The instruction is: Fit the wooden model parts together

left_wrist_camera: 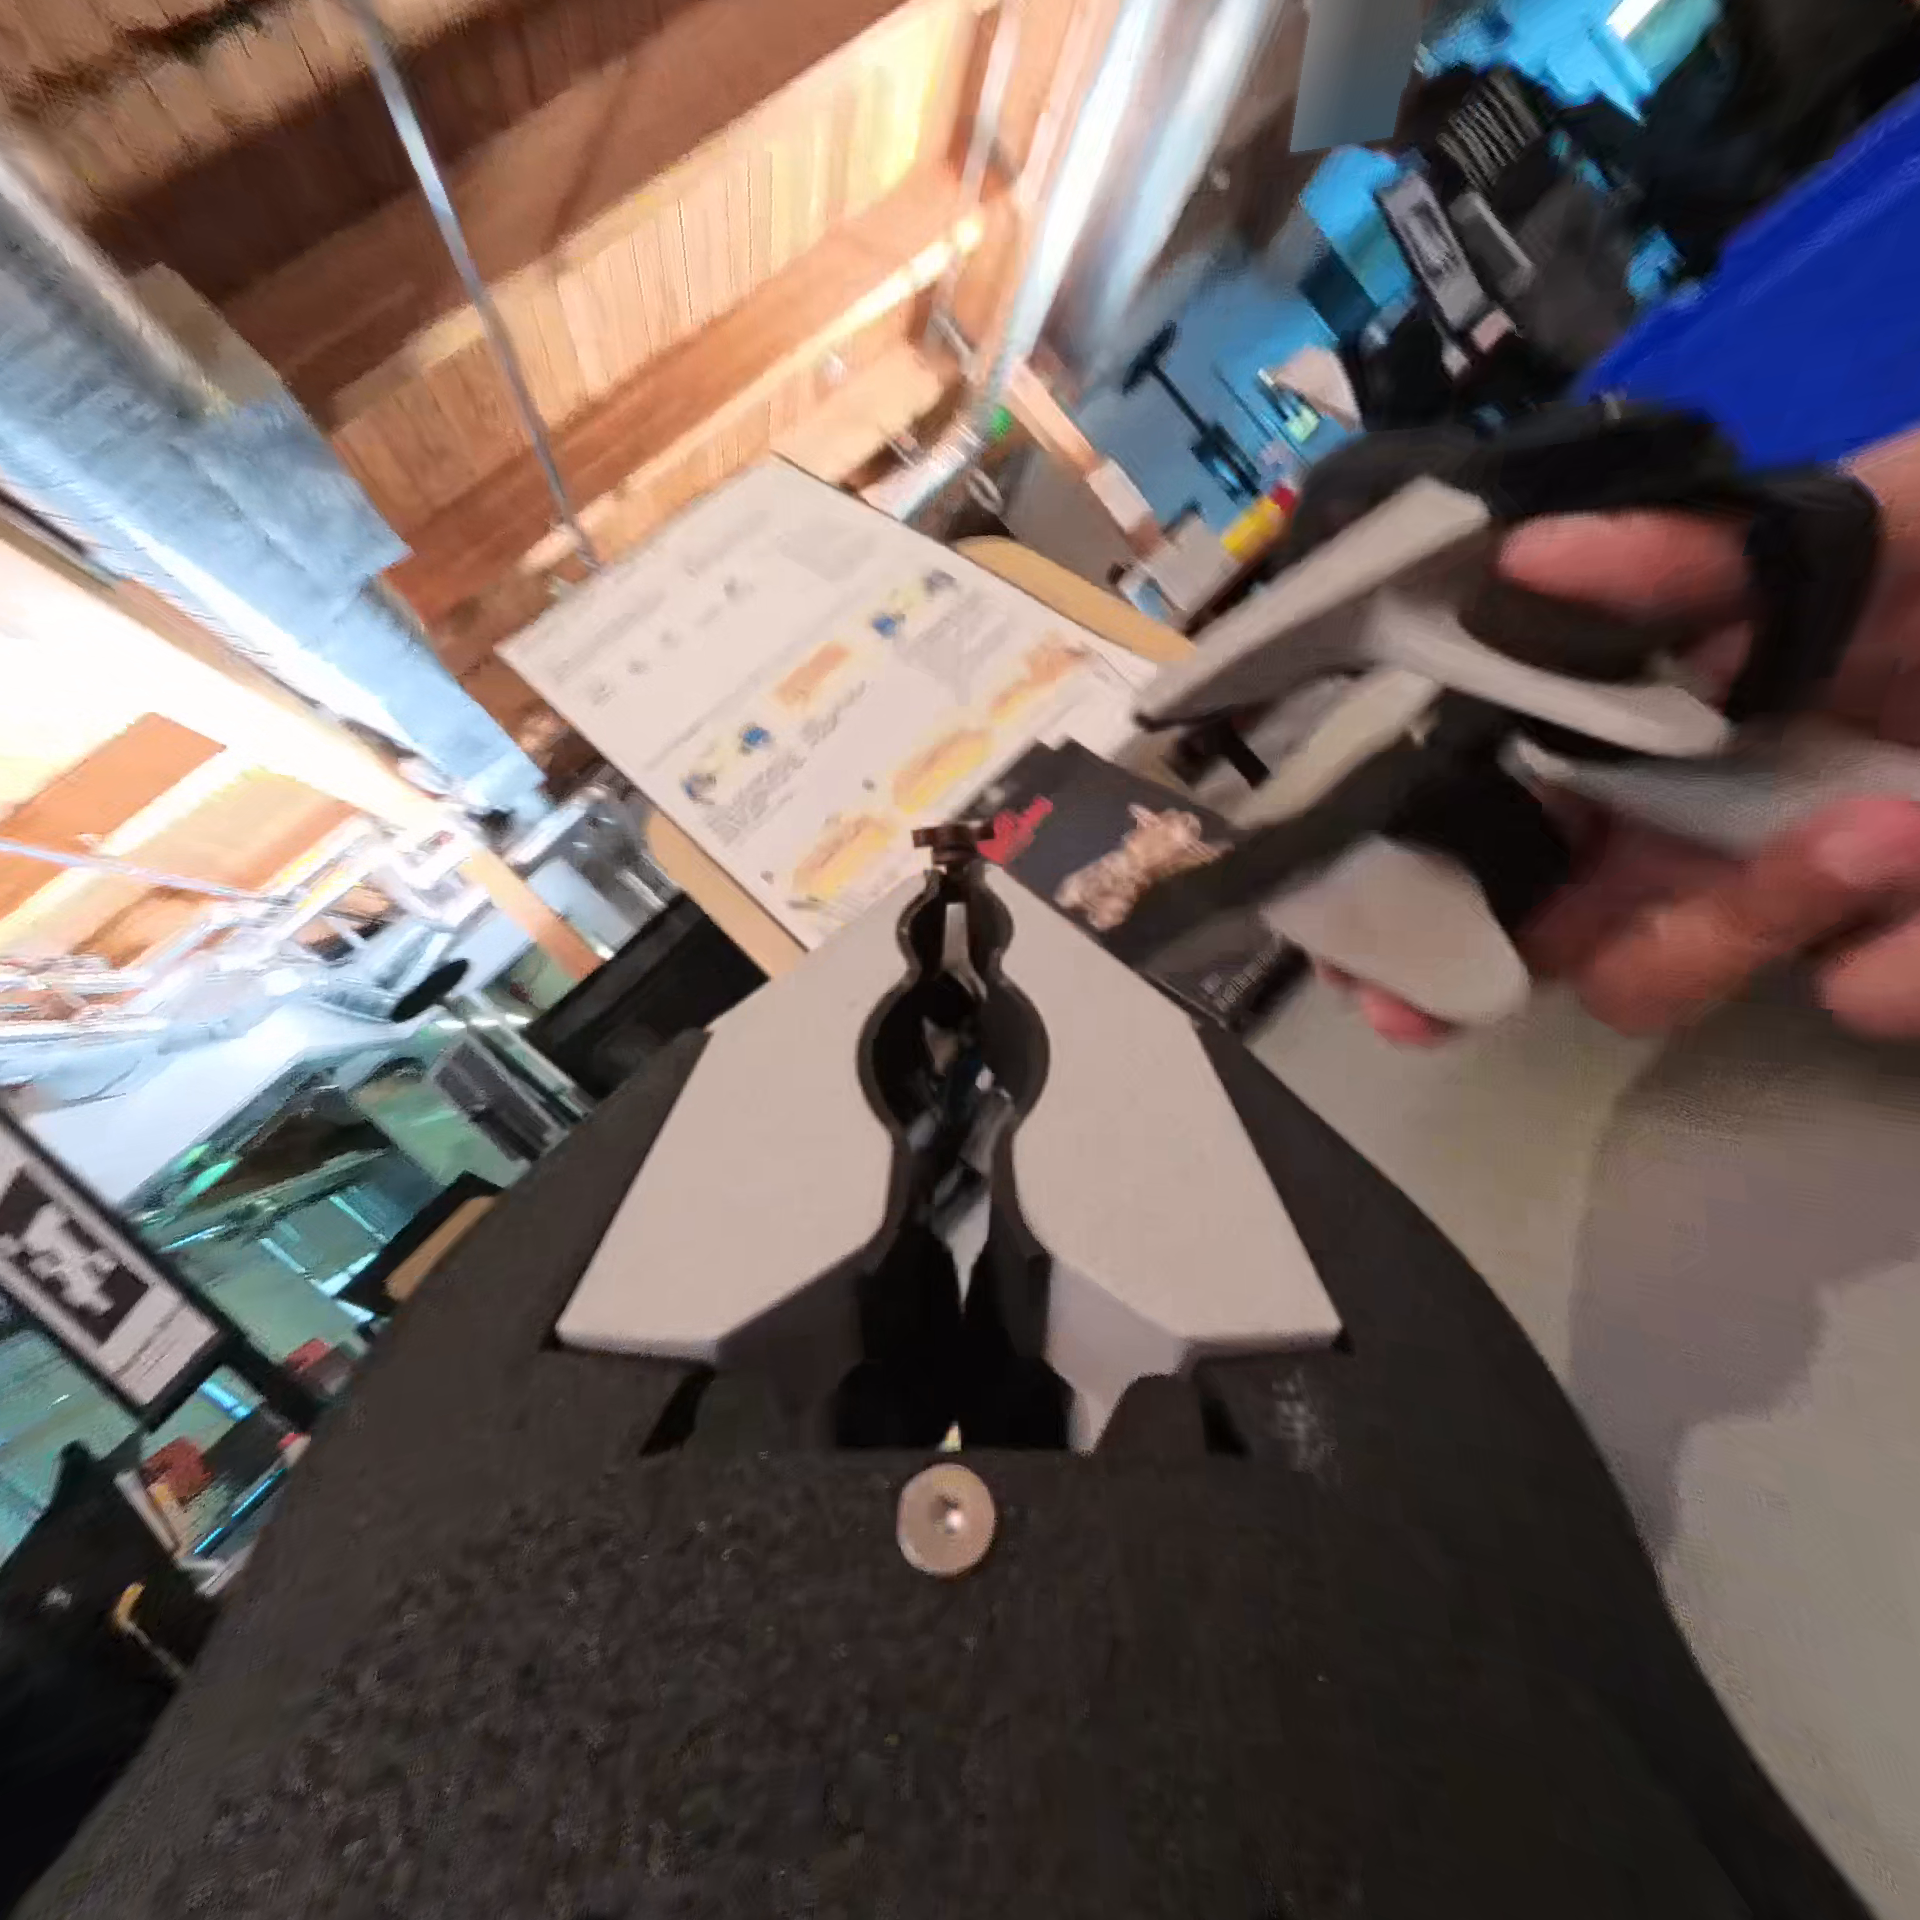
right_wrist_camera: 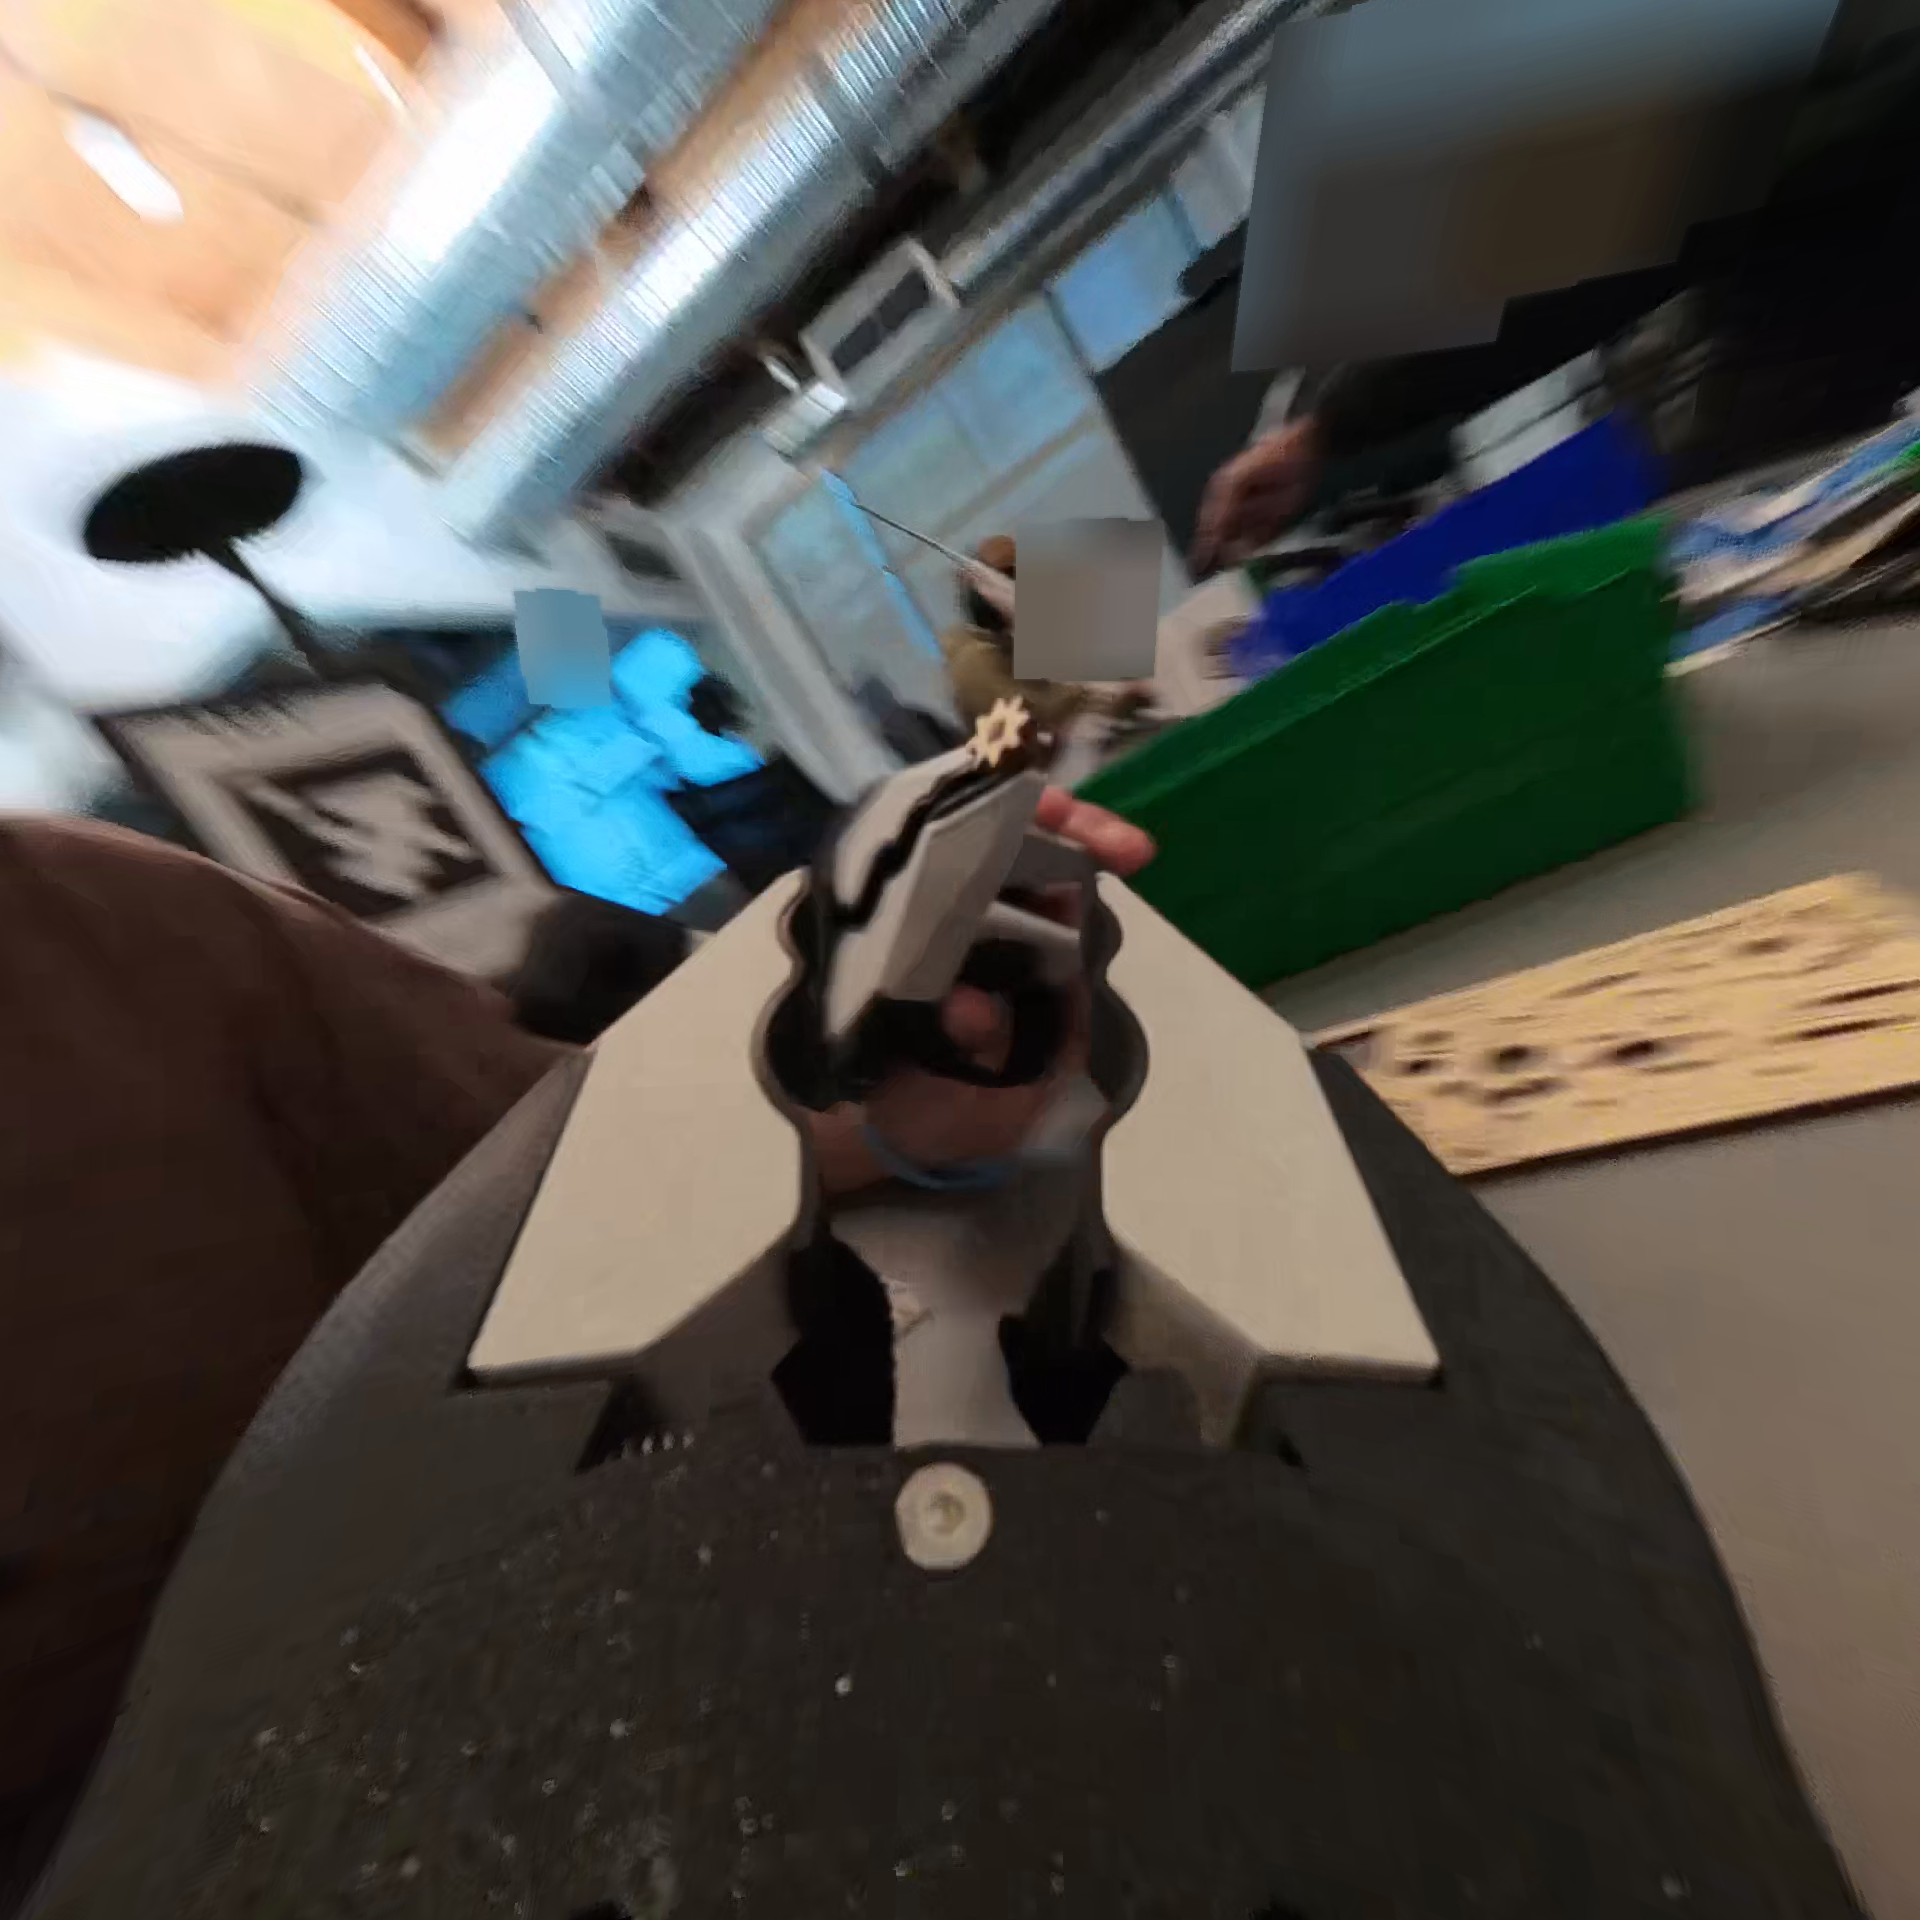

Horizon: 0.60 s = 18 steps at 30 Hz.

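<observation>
The left gripper (left_wrist_camera: 951, 883), with grey fingers on a black body, is raised off the table with its fingers pressed together on a small dark-edged wooden gear-shaped piece (left_wrist_camera: 943, 840) that pokes out just past the tips; the right wrist view shows the same piece (right_wrist_camera: 1006, 736) as a pale toothed wheel held at the end of that gripper. The right gripper (right_wrist_camera: 951, 914) has its fingers spread wide with nothing between them, and through the gap it looks straight at the left gripper, which sits near but not touching. To the right on the grey table lies a flat pale wooden sheet with many dark cut-out holes (right_wrist_camera: 1621, 1029), the stock for the parts, beside a green plastic crate (right_wrist_camera: 1403, 769). A white printed instruction sheet with coloured diagrams (left_wrist_camera: 821, 675) stands propped behind. Both views are blurred, so I cannot say whether the gear already carries a second part. As far as this shows, one piece is picked up and no joint is visibly made; most of the fitting probably remains.
</observation>
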### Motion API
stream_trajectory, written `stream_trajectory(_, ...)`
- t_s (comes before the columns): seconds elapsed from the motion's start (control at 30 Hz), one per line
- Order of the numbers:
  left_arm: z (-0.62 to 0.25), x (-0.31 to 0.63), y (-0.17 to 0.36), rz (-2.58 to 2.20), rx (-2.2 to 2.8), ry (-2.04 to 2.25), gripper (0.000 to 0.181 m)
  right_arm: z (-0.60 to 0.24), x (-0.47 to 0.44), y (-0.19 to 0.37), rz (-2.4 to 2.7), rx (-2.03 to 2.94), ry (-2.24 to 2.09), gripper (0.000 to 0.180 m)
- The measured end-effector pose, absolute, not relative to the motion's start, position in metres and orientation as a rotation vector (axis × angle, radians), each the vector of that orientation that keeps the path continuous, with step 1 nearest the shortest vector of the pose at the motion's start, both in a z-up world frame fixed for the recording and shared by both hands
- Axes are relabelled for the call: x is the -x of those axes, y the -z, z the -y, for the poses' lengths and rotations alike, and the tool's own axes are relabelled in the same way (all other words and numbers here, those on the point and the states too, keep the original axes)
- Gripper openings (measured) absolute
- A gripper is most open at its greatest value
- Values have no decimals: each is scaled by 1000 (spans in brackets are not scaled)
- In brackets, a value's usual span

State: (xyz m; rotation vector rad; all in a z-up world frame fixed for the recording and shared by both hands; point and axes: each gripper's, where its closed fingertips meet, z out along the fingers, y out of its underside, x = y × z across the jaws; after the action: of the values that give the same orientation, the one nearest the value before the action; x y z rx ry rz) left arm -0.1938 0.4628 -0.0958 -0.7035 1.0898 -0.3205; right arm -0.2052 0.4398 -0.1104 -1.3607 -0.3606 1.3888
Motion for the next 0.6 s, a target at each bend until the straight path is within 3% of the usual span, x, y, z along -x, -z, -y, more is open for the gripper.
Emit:
stream_trajectory(0.1, -467, 187, 114, -1191, 721, 274, 0, -459, 179, 118, 349, 1390, -871, 27)
stream_trajectory(0.23, -461, 174, 134, -1293, 696, 294, 1, -457, 172, 115, 425, 1386, -626, 13)
stream_trajectory(0.47, -470, 170, 145, -1305, 798, 360, 1, -468, 170, 136, 434, 1498, -479, 31)
stream_trajectory(0.6, -469, 170, 145, -1308, 793, 349, 1, -469, 171, 139, 452, 1515, -428, 28)
